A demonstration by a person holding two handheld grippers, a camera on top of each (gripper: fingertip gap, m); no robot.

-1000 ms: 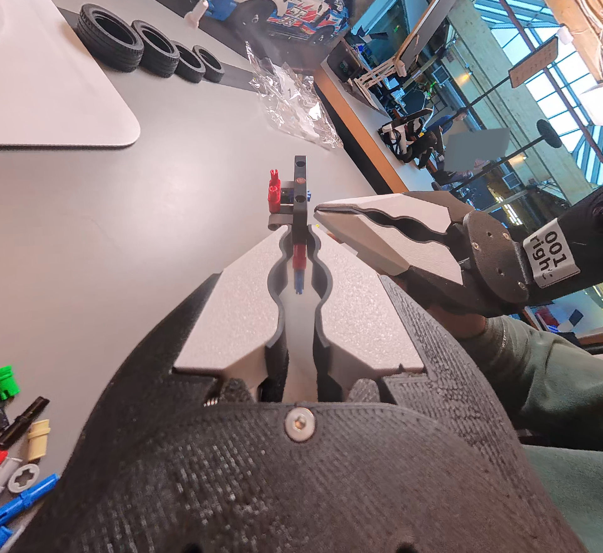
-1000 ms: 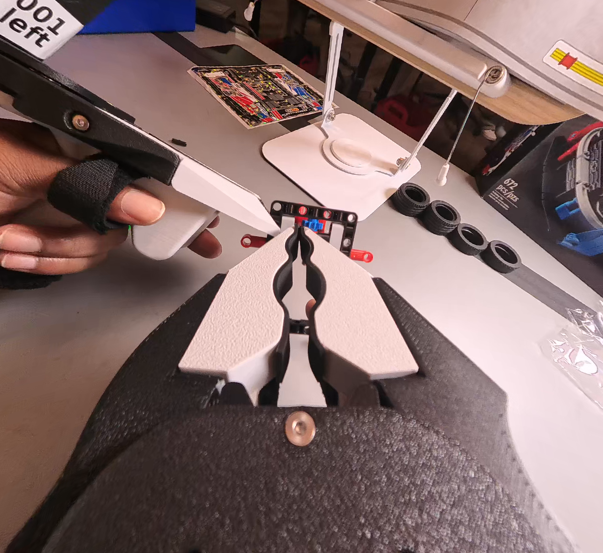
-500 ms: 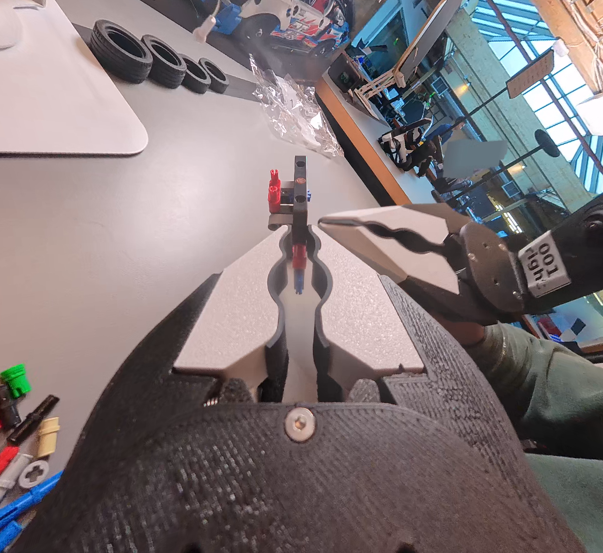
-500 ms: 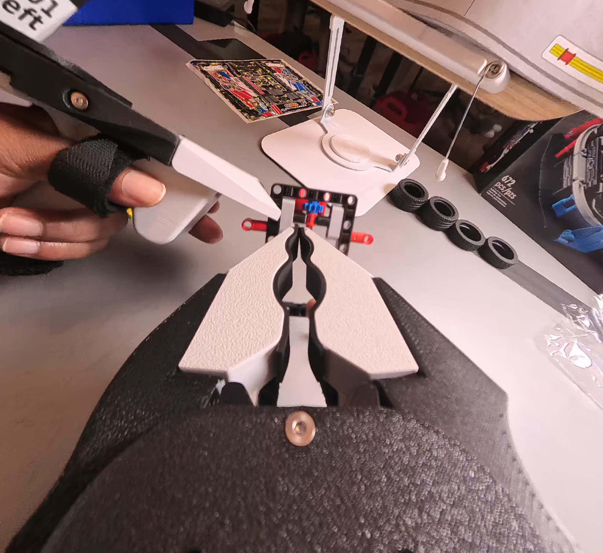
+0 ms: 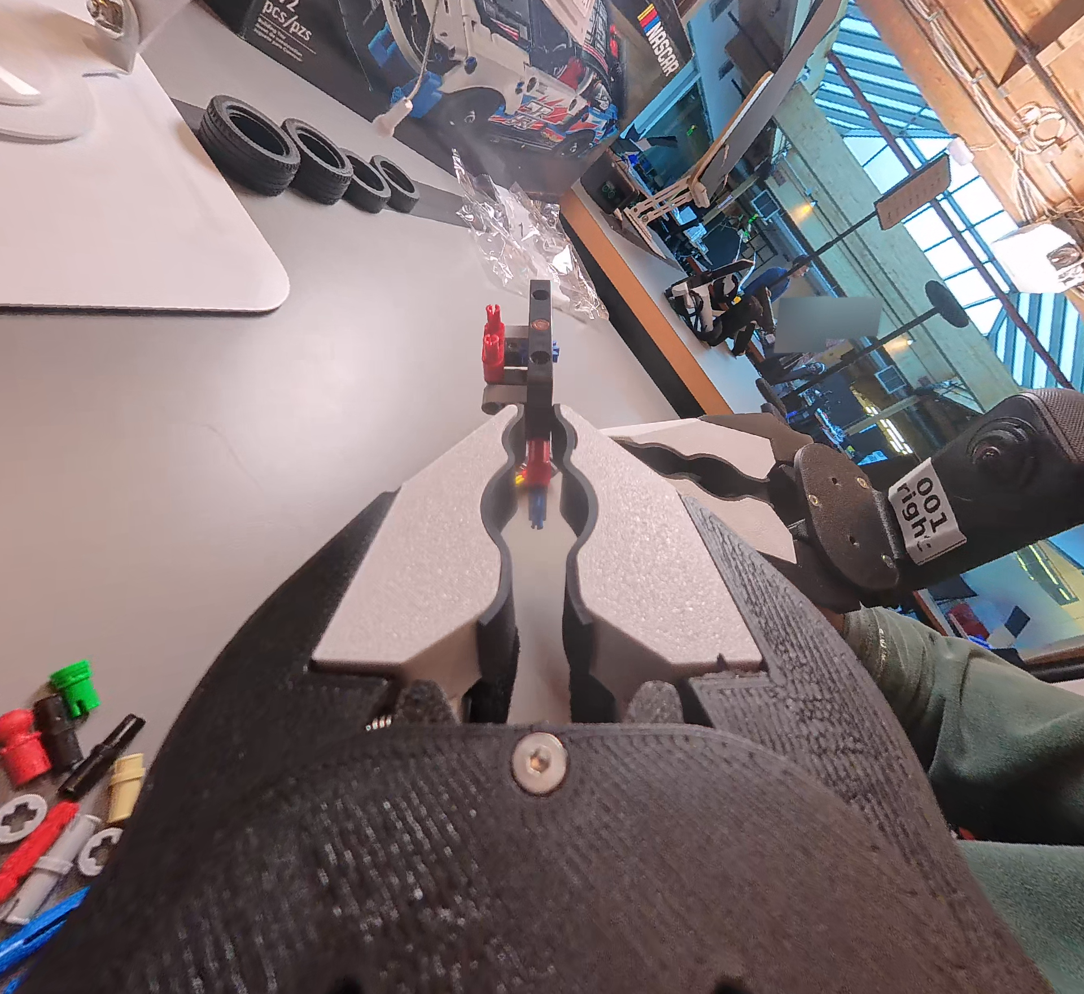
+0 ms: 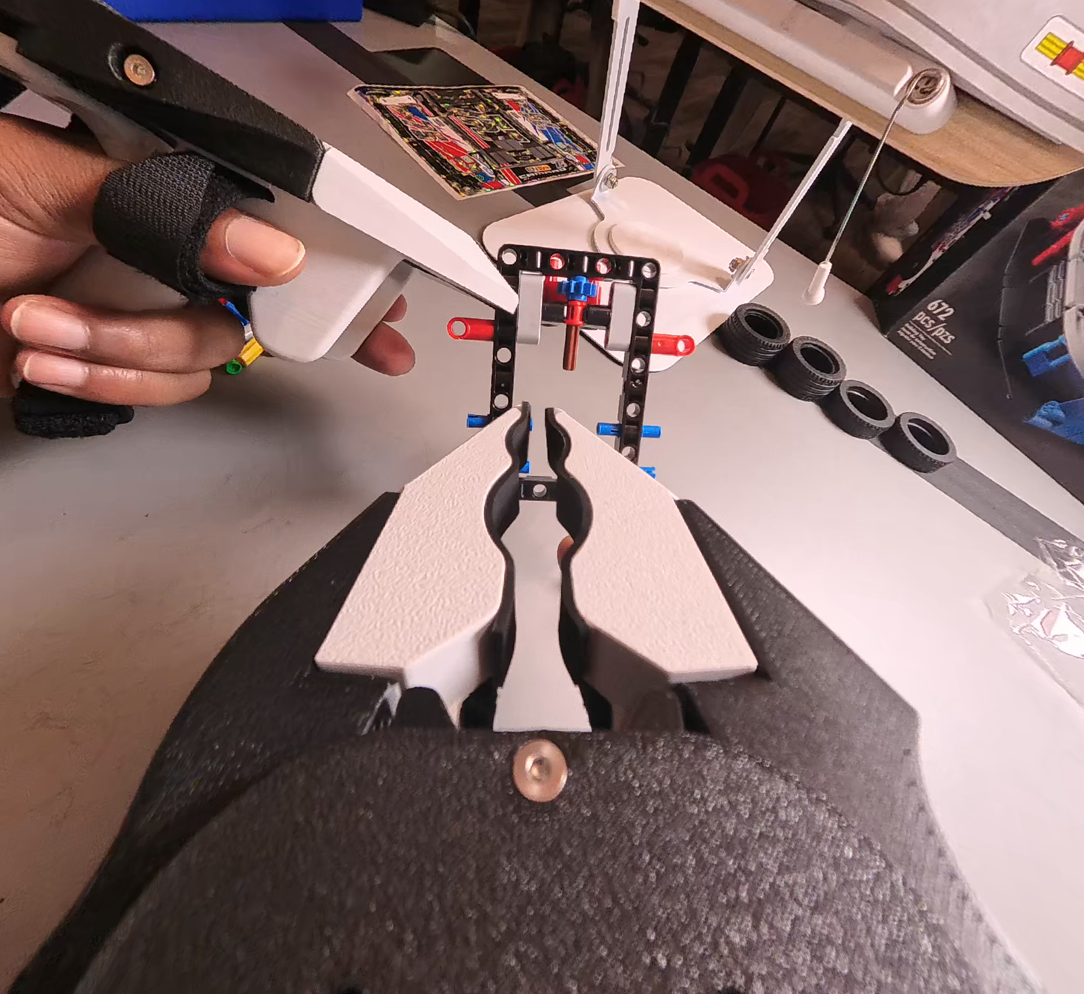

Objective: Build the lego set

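The black lego frame [image 6: 578, 344] is clamped edge-on between the fingertips of the left gripper [image 5: 538, 421], above the grey table [image 5: 176, 438]. The right gripper [image 6: 538, 419] is seen slightly parted, gripping nothing, its tips just short of the frame's lower beam. Four black tyres [image 6: 833, 370] are lined up beyond, to its right.
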